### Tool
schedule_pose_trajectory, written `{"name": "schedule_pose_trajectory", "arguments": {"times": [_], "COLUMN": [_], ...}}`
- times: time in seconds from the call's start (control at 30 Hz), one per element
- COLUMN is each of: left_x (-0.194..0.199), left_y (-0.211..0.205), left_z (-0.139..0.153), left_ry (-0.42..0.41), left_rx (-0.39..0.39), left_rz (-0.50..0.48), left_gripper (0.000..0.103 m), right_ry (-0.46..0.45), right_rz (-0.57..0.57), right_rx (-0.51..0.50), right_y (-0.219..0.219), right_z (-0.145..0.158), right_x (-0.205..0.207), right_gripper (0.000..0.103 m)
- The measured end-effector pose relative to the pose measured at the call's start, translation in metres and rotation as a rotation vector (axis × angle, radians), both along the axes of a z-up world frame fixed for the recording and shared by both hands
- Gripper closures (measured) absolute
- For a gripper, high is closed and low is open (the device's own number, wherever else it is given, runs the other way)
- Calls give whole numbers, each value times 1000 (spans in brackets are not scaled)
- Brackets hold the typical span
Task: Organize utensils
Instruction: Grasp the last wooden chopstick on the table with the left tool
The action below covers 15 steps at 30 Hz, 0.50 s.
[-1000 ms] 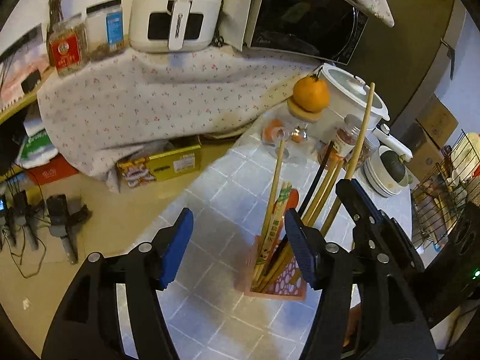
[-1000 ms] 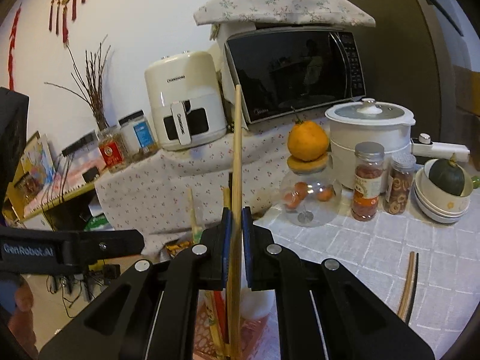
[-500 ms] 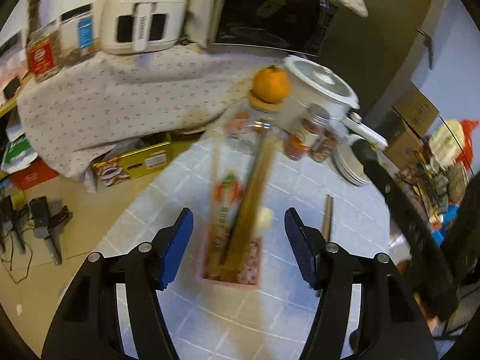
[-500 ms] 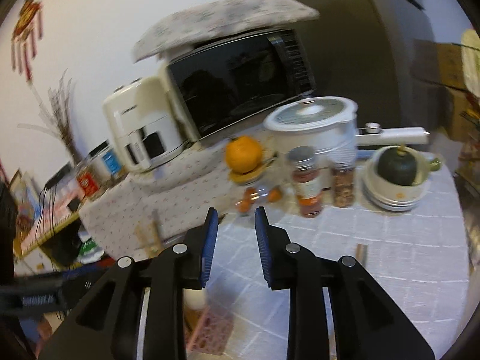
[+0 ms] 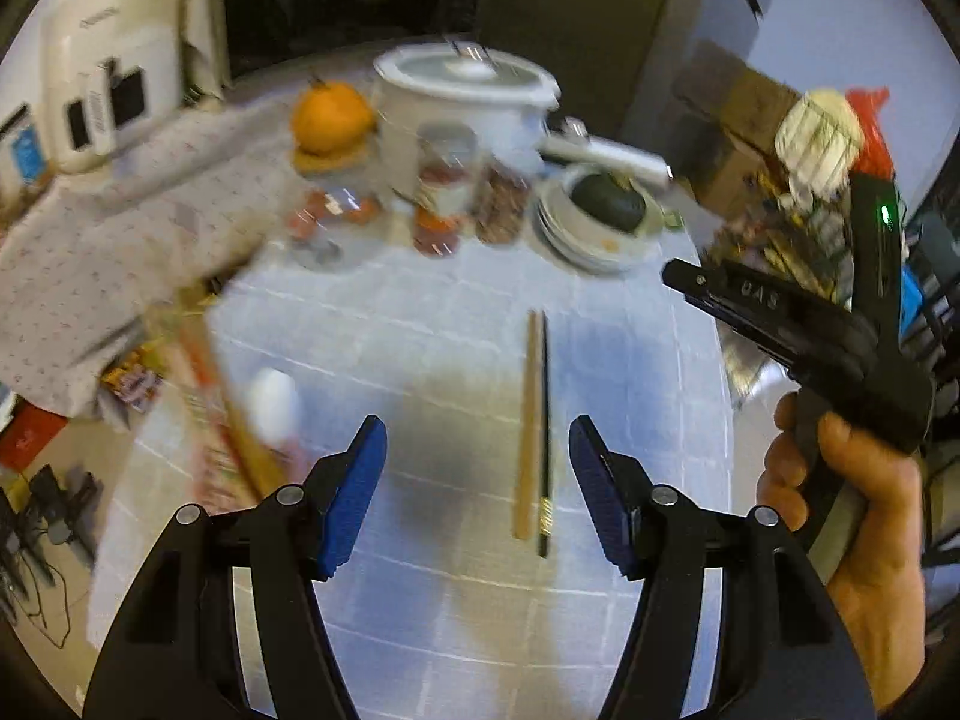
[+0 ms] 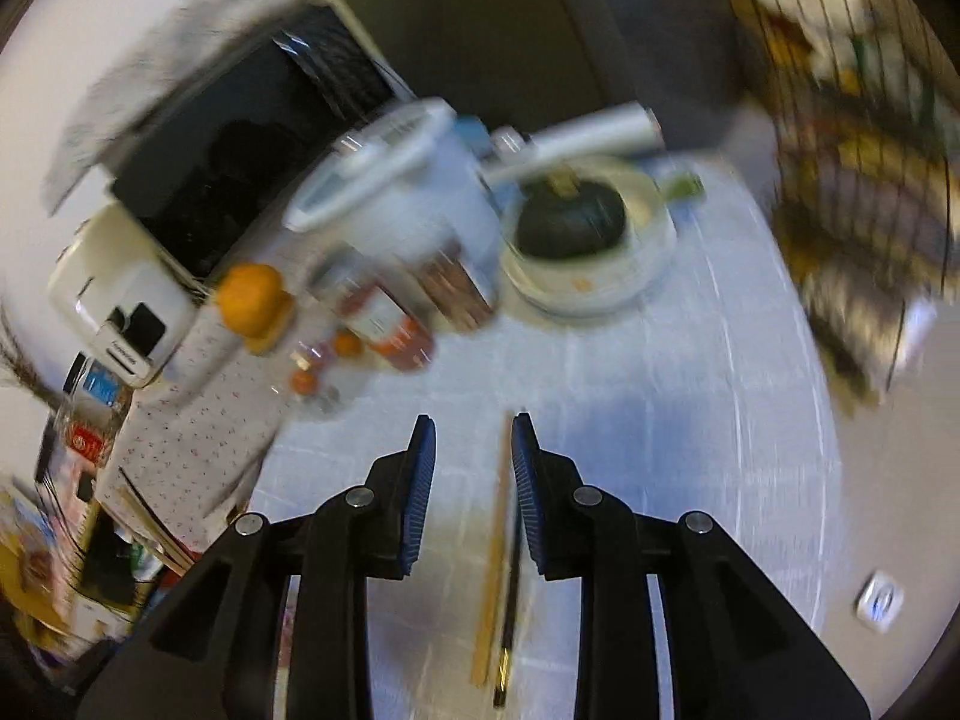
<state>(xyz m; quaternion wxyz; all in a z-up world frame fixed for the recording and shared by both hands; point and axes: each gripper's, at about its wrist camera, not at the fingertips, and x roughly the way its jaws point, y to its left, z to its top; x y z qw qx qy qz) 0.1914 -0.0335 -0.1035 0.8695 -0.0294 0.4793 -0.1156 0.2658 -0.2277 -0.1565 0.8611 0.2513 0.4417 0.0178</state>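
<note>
A wooden chopstick [image 5: 528, 420] and a black chopstick [image 5: 545, 432] lie side by side on the white checked tablecloth [image 5: 450, 324]. My left gripper [image 5: 474, 480] is open and empty above the cloth, just left of the pair. The pink utensil holder [image 5: 228, 444] with several chopsticks and a white spoon is blurred at the left. My right gripper [image 6: 468, 468] is open and empty above the same pair, the wooden one [image 6: 495, 564] and the black one [image 6: 510, 594] below its jaws. Its body, held by a hand, shows in the left wrist view [image 5: 798, 330].
At the back of the table stand a white cooker [image 5: 462, 102], spice jars [image 5: 441, 204], a glass jar with an orange on top [image 5: 330, 114] and stacked bowls with a dark squash [image 5: 606, 210]. A wire rack [image 6: 864, 138] stands right. The table edge drops off left.
My right gripper let go of the wooden chopstick into the holder, opened and swung right over the two chopsticks on the cloth. My left gripper turned right, away from the holder.
</note>
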Motion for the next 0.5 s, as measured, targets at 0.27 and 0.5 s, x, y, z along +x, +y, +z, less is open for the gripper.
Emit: {"name": "schedule_pose_trajectory", "arguments": {"times": [0.27,0.5], "left_x": [46,92], "left_y": [-39,-59], "left_z": [-70,-129], "left_ry": [149,275], "left_rx": [92,73], "left_rz": [-18,-41], "left_gripper": [43,44], "right_ry": [242,329], "right_rz": [35,-11], "right_rx": [-49,-3], "right_y": [-8,-28], "right_z": [-52,-79], "right_x": [6,9], "right_gripper": [75,75]}}
